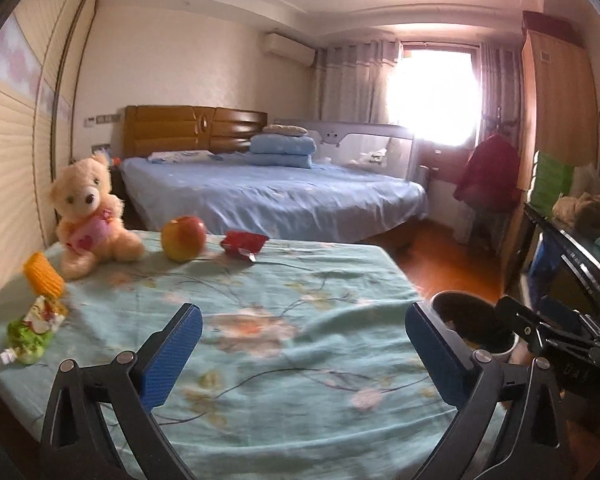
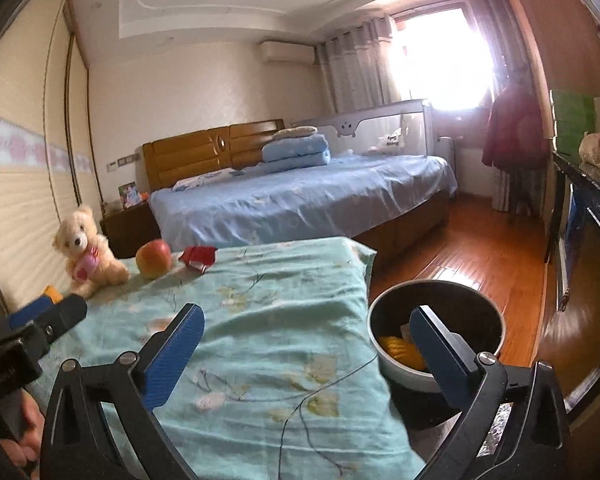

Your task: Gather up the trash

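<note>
Floral cloth [image 1: 300,320] bare under both wide-open tools; bin [image 2: 436,320] beside.

The middle of your floral cloth [image 1: 284,320] lies bare, so either gripper can sweep there freely. Along its far edge the teddy bear [image 1: 90,216], apple [image 1: 183,238] and red wrapper [image 1: 244,243] stand in a row; the yellow packet [image 1: 44,274] and green wrapper [image 1: 32,332] crowd the left edge. Off the right edge, the bin [image 2: 436,344] stands with its mouth unblocked
</note>
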A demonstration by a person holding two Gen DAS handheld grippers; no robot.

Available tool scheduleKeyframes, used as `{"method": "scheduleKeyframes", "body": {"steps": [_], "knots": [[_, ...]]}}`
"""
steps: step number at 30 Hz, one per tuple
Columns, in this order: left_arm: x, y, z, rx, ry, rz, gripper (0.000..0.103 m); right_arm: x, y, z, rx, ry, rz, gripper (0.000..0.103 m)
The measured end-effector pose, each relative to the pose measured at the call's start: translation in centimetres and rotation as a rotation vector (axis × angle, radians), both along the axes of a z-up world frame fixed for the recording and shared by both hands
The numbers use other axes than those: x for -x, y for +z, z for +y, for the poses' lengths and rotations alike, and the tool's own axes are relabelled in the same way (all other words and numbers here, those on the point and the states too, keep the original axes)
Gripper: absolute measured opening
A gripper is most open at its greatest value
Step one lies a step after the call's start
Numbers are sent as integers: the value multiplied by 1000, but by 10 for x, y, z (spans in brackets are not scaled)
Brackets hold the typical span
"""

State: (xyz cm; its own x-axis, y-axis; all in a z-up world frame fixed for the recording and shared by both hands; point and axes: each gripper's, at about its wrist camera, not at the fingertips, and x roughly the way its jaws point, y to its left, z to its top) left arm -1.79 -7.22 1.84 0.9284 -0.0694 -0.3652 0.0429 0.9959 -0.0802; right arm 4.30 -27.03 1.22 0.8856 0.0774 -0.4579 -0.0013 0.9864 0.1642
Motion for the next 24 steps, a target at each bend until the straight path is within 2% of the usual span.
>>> {"method": "scheduleKeyframes", "body": {"steps": [10, 24], "knots": [[-7, -12, -5, -51, 42, 5, 102, 8, -16, 3, -17, 15, 9, 103], [-8, -16, -2, -76, 59, -5, 102, 14, -14, 9, 0, 41, -7, 103]]}}
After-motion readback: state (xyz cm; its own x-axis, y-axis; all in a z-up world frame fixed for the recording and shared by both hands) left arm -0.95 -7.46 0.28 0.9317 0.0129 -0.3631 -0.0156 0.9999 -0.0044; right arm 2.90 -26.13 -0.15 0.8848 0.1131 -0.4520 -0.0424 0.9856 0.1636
